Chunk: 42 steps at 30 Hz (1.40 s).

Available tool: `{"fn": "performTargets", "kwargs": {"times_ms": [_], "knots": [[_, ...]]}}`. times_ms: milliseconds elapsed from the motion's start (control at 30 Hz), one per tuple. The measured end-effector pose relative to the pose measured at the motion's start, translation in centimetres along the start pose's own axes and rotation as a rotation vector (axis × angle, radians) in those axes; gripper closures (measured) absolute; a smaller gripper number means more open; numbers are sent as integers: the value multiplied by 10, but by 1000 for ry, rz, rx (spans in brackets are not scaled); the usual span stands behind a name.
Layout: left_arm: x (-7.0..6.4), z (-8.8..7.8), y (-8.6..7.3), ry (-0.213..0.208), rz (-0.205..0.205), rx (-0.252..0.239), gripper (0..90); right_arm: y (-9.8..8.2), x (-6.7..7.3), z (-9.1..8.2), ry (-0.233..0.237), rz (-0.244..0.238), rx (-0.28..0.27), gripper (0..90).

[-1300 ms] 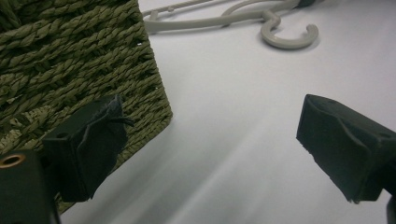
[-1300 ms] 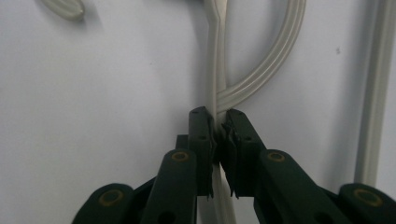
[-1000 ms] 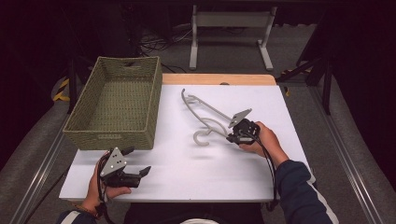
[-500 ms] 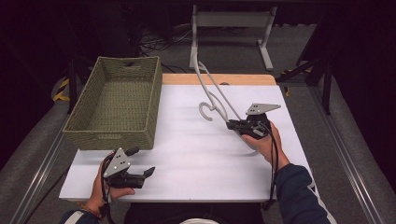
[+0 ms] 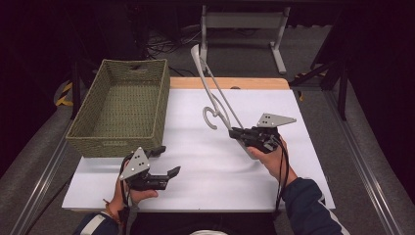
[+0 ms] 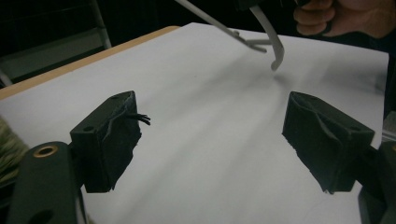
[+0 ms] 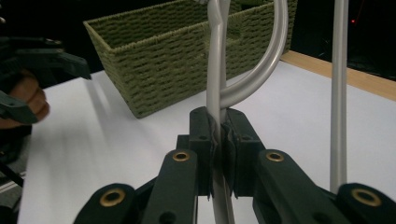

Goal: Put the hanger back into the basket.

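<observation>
Since a second ago the hanger [image 5: 215, 95] has come up off the table [image 5: 215, 161]: it lay flat on the white top then, and now it stands tilted in the air, its far end over the table's wooden back edge and its hook [image 5: 211, 116] hanging just clear of the surface. Your right gripper [image 5: 234, 131] has it by the low end, jaws clamped tight on the grey bar; in the right gripper view the bar [image 7: 214, 100] runs straight up between the pads with the hook curving off to the right. The hold sits at one end, so the long body will likely want to swing. Keep the wrist steady and carry it slowly, and keep the squeeze firm, since a smooth bar could twist in the pads. If the basket [image 5: 161, 105] is where it goes, lead with the far end, bring the hanger nearly level over the opening and lower it lengthwise; it looks about as long as the basket, so crosswise it may catch on the rim. Your left gripper [image 5: 167, 161] rests low at the table's near left corner with its jaws wide apart and nothing between them; it is free to steady the basket wall if needed. The basket stands at the table's left side, well apart from the hanger, and what shows of its floor is bare.
</observation>
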State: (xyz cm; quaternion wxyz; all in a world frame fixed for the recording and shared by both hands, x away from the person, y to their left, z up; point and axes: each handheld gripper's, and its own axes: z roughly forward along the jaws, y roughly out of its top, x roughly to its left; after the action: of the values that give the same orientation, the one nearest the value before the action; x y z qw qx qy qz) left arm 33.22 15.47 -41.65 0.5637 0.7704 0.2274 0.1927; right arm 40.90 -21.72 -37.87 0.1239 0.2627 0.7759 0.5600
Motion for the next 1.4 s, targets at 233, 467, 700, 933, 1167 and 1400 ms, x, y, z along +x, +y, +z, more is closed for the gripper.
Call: {"fn": "performTargets", "kwargs": {"times_ms": [233,467,700,933,1167,1400], "knots": [[-4,23,22,-22,-9,-77,246,-6,10,-2,69,22,-63,828],[9,22,46,2,-69,-173,265,-12,17,-3,136,-31,-47,828],[24,21,54,2,-141,-226,268,-20,22,0,188,-90,-14,828],[27,30,56,-27,-140,-223,293,-22,32,6,231,-149,6,828],[31,35,55,-55,-138,-232,374,-23,40,12,248,-186,34,828],[35,35,53,-104,-153,-258,501,-24,41,15,260,-198,39,826]]}}
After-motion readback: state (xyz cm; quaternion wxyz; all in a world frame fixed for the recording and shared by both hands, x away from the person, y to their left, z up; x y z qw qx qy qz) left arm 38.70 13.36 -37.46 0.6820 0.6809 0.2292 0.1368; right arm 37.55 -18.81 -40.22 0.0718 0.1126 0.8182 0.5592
